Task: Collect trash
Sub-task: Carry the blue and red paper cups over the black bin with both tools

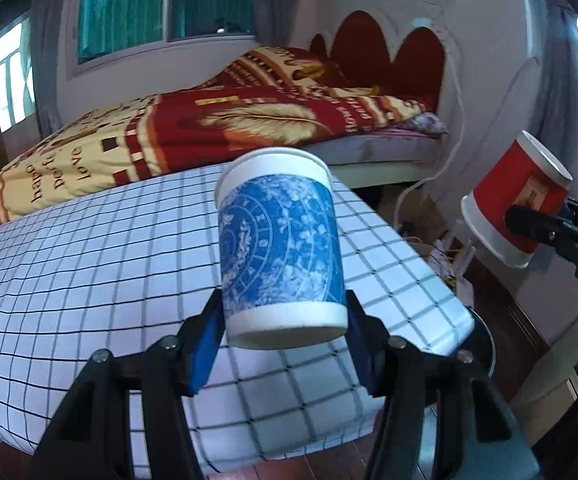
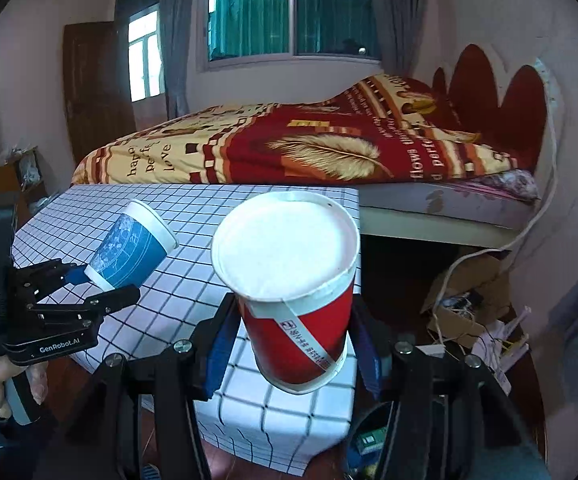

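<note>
Item 1: blue-patterned white paper cup [image 1: 279, 252], upright, sitting between blue pads of left gripper [image 1: 285, 344]; jaws clamping its lower wall, cup hanging clear above white black-grid tablecloth [image 1: 89, 272].

Item 2: red paper cup with white rim and sealed white lid [image 2: 289, 284], tilting toward camera, lower body gripped between pads of right gripper [image 2: 293, 354], hanging above table's right corner.

Backdrop: bed with red-and-cream quilt [image 2: 289, 148] lying beyond table.

Pretty clearly someone's bedroom at home: a bed [image 2: 429, 204] with a red and gold feather-print quilt [image 2: 309, 148] is sitting at the far side, curtains [image 2: 173, 40] are hanging by the window [image 2: 293, 12], and a checked cloth is covering the near counter [image 2: 193, 216].
</note>
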`<action>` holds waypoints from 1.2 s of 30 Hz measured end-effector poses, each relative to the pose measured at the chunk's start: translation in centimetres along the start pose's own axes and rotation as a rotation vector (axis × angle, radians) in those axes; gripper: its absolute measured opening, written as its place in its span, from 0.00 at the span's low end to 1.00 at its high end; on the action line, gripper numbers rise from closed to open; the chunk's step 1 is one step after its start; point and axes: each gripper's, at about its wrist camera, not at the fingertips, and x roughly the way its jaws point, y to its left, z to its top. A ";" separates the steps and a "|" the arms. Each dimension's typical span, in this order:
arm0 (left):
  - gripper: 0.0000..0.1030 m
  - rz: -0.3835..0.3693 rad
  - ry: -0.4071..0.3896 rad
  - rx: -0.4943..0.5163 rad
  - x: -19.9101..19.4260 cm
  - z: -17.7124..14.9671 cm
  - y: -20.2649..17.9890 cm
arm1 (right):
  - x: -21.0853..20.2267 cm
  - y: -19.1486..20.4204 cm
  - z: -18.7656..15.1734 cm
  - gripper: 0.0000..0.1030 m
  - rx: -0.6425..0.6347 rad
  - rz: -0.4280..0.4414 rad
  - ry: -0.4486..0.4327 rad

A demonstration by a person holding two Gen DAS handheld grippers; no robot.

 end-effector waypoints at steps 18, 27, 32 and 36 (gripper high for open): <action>0.56 -0.245 0.087 0.114 1.6 -3.3 -13.6 | -6.2 -11.5 -9.9 0.55 0.175 -0.168 0.044; 0.56 -0.326 0.170 0.151 4.2 -6.2 -19.4 | -6.0 -15.8 -15.9 0.55 0.274 -0.206 0.123; 0.56 -0.350 0.207 0.160 5.5 -7.5 -21.4 | -5.1 -16.5 -18.2 0.55 0.279 -0.210 0.171; 0.56 -0.349 0.226 0.150 6.5 -8.2 -22.5 | -4.3 -17.2 -19.7 0.55 0.290 -0.208 0.191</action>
